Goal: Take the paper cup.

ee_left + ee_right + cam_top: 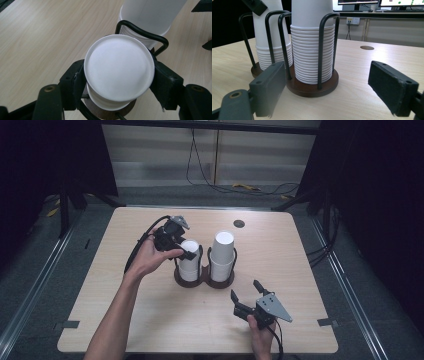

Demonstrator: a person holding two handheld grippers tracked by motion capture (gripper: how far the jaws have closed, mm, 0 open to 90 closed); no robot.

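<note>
Gripping the top paper cup [119, 67] of the left stack, left gripper [186, 251] clamps its sides; lift straight up, don't crush. Right gripper [247, 291] waits wide open, empty, lower right.

No readable text, labels, brands or numbers anywhere; monitors [379, 2] at 1 o'clock in the right gripper view are too small to read.

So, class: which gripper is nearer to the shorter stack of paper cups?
Left. The left gripper is clamped on the shorter stack's top cup; the right gripper waits open near the table's front edge, apart from it.
</note>
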